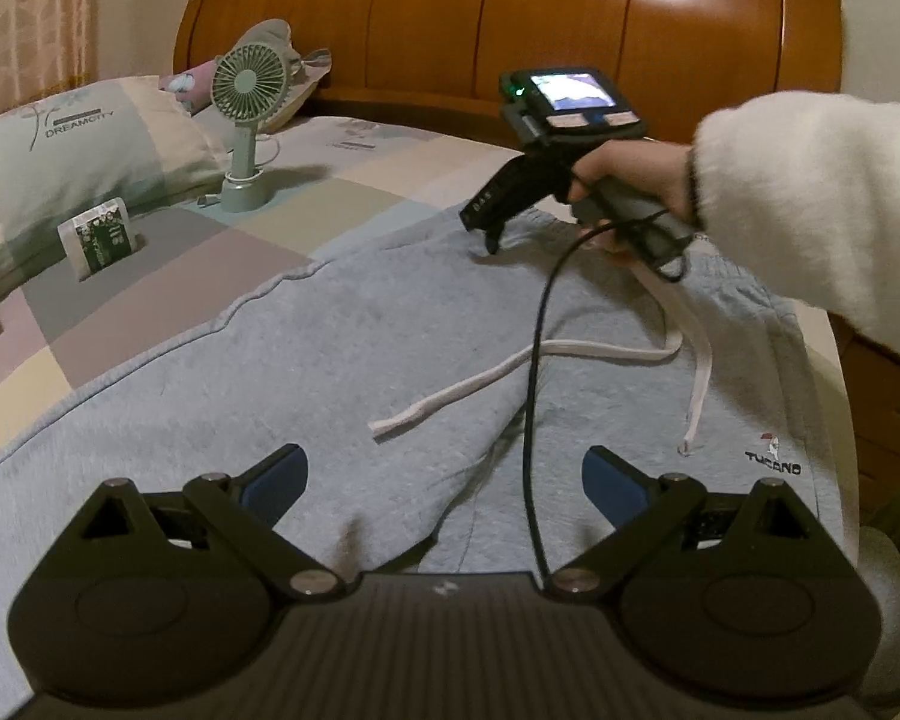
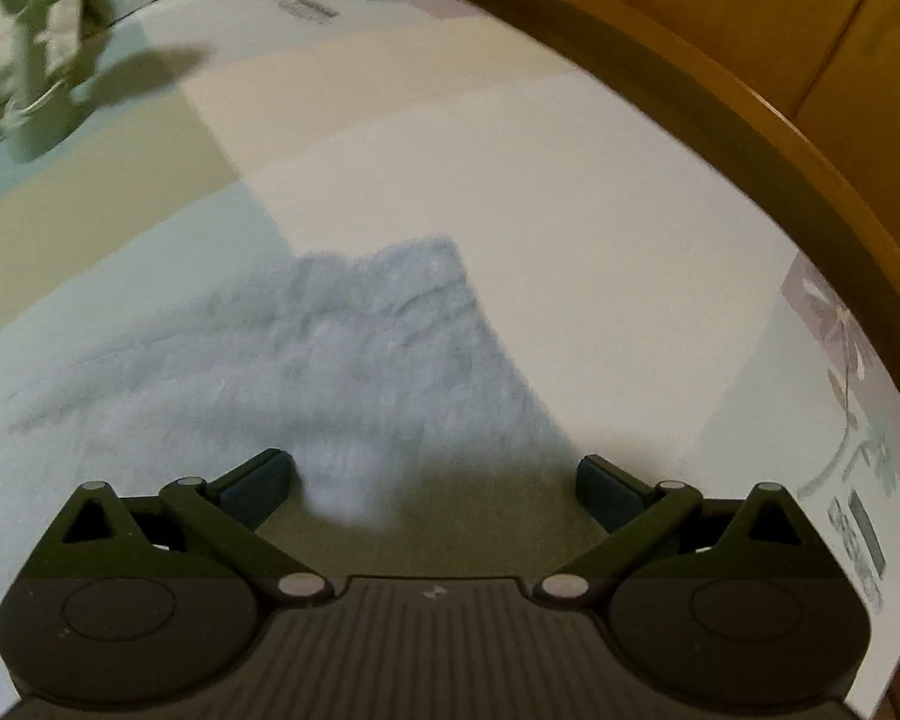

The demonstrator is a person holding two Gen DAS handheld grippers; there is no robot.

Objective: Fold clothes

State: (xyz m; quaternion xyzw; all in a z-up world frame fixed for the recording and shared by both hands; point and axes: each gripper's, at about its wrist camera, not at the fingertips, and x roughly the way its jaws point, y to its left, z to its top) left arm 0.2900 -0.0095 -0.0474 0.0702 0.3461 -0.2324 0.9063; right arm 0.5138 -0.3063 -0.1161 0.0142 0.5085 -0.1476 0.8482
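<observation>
the bed, covered in a sheet of pastel blocks, stretches ahead of both grippers to a wooden headboard. grey sweatpants lie spread flat on it, directly under and ahead of the left gripper, waistband at the far end and white drawstring trailing loose across the cloth. a pillow sits far off to the left, with a small green fan standing just beside it. a hand in a fluffy white sleeve reaches in from the right, holding the right gripper by its handle, nose tilted down over the waistband. both grippers stand wide apart and grip nothing; a waistband corner lies just ahead of the right one.
</observation>
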